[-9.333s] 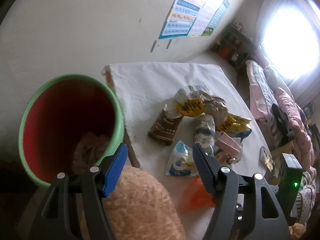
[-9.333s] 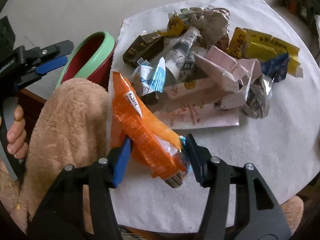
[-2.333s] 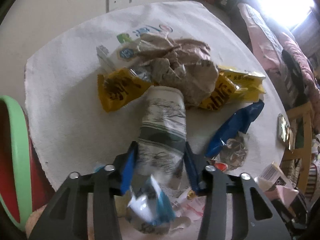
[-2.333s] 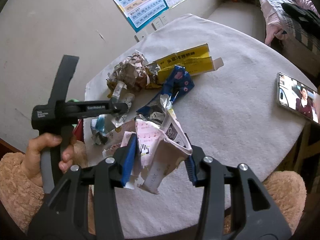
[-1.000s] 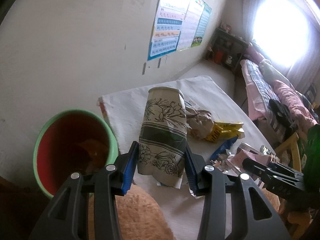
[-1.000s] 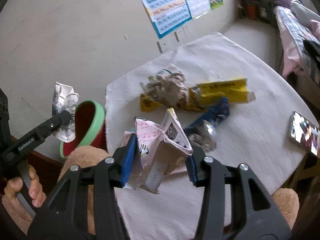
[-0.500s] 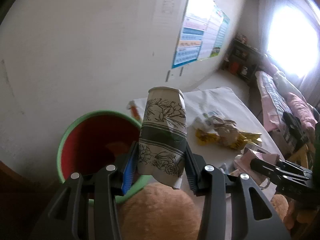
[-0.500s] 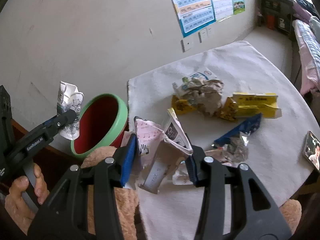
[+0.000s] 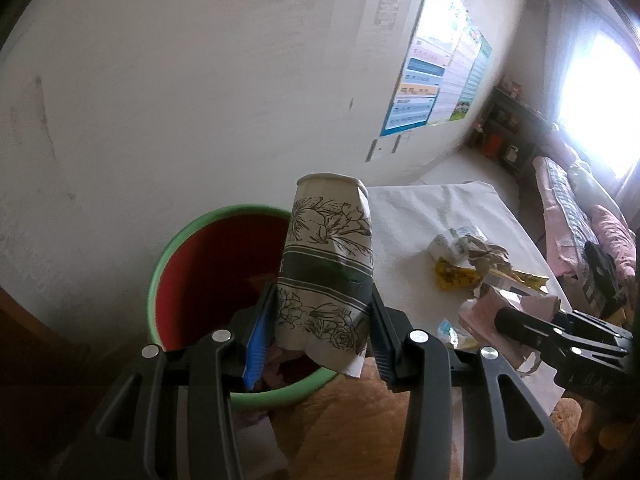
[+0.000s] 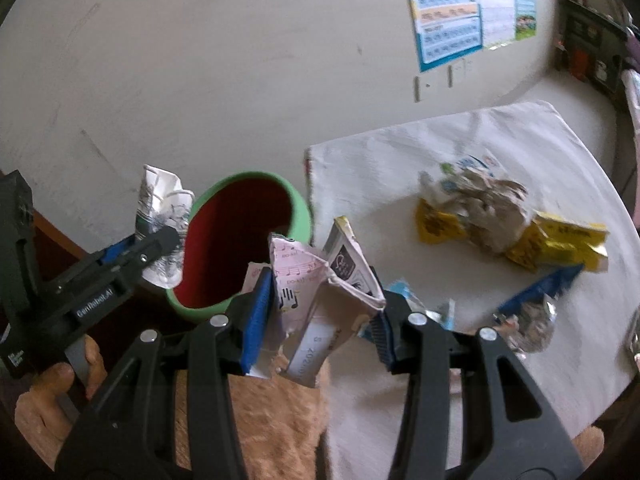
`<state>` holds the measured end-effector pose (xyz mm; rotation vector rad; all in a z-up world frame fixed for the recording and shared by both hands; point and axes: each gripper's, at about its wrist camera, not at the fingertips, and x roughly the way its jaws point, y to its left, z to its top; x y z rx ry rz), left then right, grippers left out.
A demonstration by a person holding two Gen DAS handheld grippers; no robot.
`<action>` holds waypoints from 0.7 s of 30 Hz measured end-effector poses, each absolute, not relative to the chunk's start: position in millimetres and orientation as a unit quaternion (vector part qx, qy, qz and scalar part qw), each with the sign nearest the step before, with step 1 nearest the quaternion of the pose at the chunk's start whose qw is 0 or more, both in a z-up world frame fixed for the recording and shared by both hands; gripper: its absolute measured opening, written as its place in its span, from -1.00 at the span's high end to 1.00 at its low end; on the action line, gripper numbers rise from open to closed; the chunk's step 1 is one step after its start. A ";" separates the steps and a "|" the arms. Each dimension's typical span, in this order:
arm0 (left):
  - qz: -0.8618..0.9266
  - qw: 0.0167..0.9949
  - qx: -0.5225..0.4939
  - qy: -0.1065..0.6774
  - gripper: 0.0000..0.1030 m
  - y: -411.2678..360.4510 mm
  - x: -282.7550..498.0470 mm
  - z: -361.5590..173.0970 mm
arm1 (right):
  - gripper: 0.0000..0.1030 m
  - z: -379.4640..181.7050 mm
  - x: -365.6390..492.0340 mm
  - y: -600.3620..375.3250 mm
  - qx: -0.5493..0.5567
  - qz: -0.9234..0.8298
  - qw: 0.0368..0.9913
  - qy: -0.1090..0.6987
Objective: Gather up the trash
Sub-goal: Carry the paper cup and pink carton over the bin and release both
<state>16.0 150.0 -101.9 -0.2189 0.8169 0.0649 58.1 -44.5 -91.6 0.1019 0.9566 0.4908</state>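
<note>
- Your left tool (image 9: 322, 334) is clamped on a crushed paper cup (image 9: 328, 268), held upright above the near rim of the bin (image 9: 158, 272). It is not yet released.
- Your right tool (image 10: 320, 310) is gripping a crumpled carton (image 10: 320, 280), pink and white, held just beside the bin on its counter side, not yet over the opening.
- The bin sits on the floor against the edge of the counter (image 10: 400, 160). Inside it, some crumpled scraps show at the bottom, so part of the job looks done; what they are cannot be told.
- Left on the counter, all on the far side from the bin:
  - a pile of brown paper (image 10: 488, 204) with a white-and-green wrapper tucked against it;
  - yellow packets (image 10: 560, 244) touching that pile on both sides;
  - a blue wrapper (image 10: 536, 284) with a foil ball (image 10: 532, 324) beside it;
  - a small blue-and-white wrapper (image 10: 404, 292) just behind your right tool.
- Judgement: two items are in hand and due to drop, the cup first since it is already over the bin. About half a dozen pieces remain, so the task reads as past its middle but not close to finished.
- Watch the carton: its torn flaps hang loose below your right tool and could catch on the bin rim.
</note>
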 end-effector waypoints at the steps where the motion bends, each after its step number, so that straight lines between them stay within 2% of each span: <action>1: 0.034 0.910 -0.108 0.398 0.20 153.3 14.9 -103.4 | 0.15 -91.2 59.1 -40.0 0.046 0.237 0.857 0.456; 21: 0.074 0.890 -0.132 0.430 0.19 199.3 14.0 -139.2 | 0.14 -97.7 86.0 22.4 0.019 0.274 0.840 0.467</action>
